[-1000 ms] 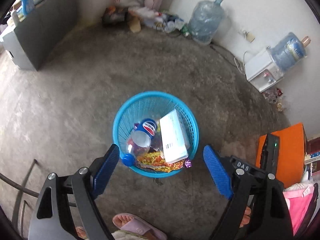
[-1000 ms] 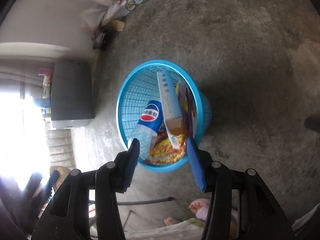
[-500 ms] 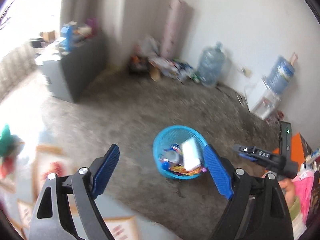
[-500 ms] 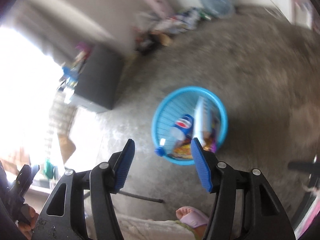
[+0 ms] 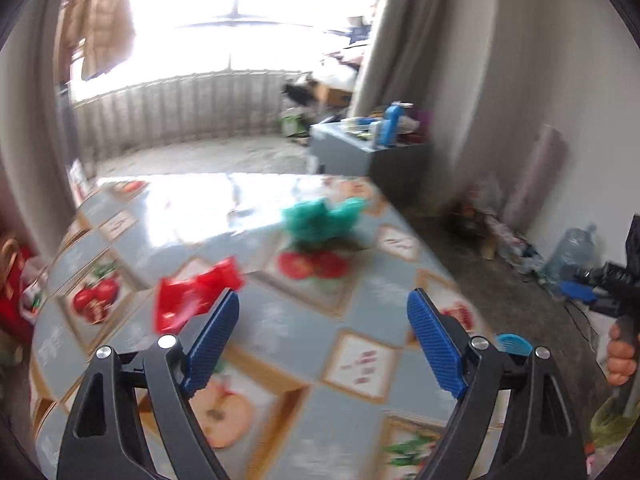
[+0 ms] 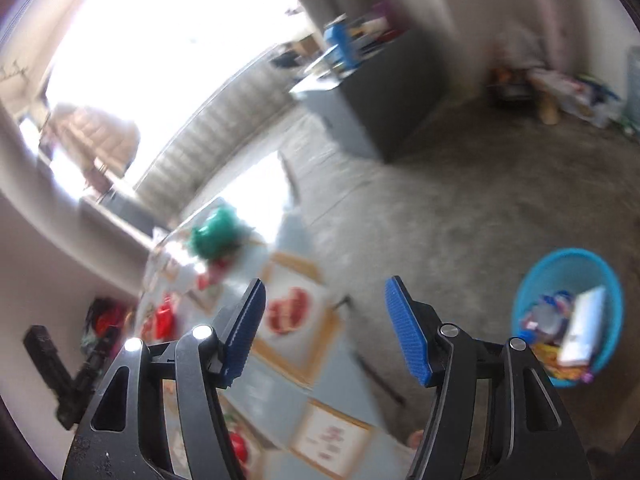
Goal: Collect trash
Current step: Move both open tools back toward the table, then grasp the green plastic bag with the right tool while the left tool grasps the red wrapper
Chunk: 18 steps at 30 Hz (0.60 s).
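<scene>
Both claws empty over the table, facing fresh litter

The left gripper gapes wide with nothing between its pads; the right gripper, jaws just opening, is likewise bare, presumably readied for another pick. Beyond them on the fruit-print table lie a red wrapper and, farther, a green crumpled bag (both blurred). The blue basket of trash sits on the floor off to the right.

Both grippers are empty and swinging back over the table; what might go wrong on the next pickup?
The views are motion-blurred, so aim at the red wrapper may be poor. The teal crumpled bag looks light and may slide on the glossy tablecloth instead of being pinched. The blue basket already looks full, with a white box sticking up, so new trash might spill.
</scene>
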Each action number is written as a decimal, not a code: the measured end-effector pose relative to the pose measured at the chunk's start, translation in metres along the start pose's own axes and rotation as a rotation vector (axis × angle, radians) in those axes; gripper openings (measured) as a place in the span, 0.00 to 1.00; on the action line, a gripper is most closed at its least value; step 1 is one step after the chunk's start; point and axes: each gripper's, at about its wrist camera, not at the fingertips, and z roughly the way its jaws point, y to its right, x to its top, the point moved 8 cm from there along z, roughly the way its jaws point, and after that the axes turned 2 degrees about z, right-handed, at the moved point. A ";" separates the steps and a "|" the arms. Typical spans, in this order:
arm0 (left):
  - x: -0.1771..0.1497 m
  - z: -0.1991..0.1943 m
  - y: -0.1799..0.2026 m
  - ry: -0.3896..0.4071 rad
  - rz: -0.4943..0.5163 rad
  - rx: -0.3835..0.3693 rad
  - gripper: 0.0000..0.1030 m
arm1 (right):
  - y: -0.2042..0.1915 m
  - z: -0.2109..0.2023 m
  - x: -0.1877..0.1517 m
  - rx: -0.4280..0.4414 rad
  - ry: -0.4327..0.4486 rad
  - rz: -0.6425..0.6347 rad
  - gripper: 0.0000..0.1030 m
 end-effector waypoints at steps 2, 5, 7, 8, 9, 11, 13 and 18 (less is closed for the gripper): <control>-0.009 0.013 -0.028 -0.025 -0.017 0.041 0.81 | -0.034 0.030 0.003 0.035 -0.045 -0.034 0.58; -0.021 0.038 -0.057 -0.067 -0.022 0.100 0.75 | -0.072 0.072 0.006 0.062 -0.102 -0.059 0.58; -0.027 0.057 -0.074 -0.105 -0.041 0.121 0.71 | -0.093 0.100 0.008 0.084 -0.140 -0.053 0.58; -0.028 0.067 -0.082 -0.124 -0.045 0.130 0.68 | -0.102 0.109 0.011 0.089 -0.156 -0.045 0.58; -0.032 0.071 -0.087 -0.135 -0.046 0.141 0.66 | -0.108 0.120 0.013 0.095 -0.172 -0.033 0.58; -0.032 0.090 -0.097 -0.162 -0.052 0.151 0.62 | -0.123 0.143 0.014 0.106 -0.207 -0.012 0.58; -0.028 0.104 -0.104 -0.179 -0.073 0.151 0.59 | -0.137 0.164 0.019 0.105 -0.238 0.013 0.58; -0.011 0.126 -0.119 -0.174 -0.095 0.153 0.56 | -0.151 0.210 0.041 0.059 -0.247 0.042 0.58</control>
